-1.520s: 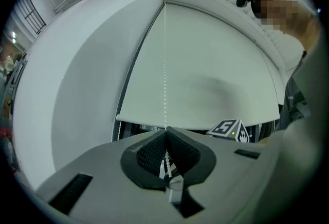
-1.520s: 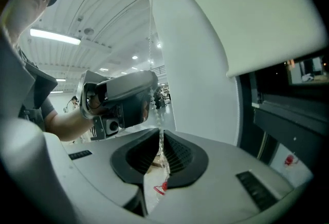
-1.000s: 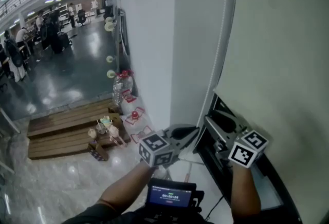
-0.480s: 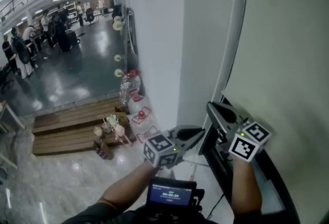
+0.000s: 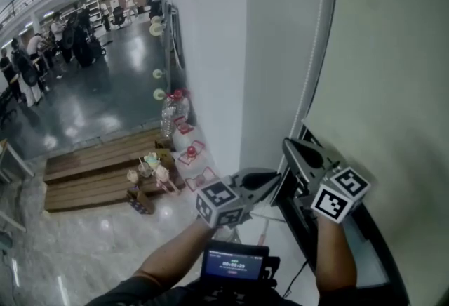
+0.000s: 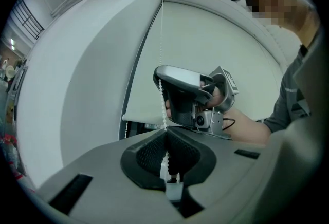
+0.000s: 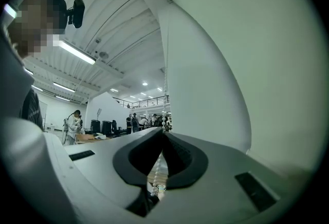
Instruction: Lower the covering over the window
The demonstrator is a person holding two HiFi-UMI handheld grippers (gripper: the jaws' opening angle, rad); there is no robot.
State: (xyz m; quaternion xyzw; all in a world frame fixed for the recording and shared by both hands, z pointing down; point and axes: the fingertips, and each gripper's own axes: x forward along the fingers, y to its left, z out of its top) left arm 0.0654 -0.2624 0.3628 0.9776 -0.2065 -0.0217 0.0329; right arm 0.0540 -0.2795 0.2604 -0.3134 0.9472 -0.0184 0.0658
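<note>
Both grippers are on the bead chain (image 6: 162, 100) hanging down the left edge of the roller blind (image 5: 379, 73). The left gripper (image 5: 275, 182) points level, jaws pinched shut on the chain. The right gripper (image 5: 287, 147) is just above it, and its jaws have just snapped closed on the same chain too. Blind's most of the way down, with only a dark strip of window (image 6: 138, 128) showing under its bottom edge.

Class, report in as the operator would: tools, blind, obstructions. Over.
Left tool shut on bead chain. Right tool just closed on it higher up. Blind partly down. No obstruction seen.
</note>
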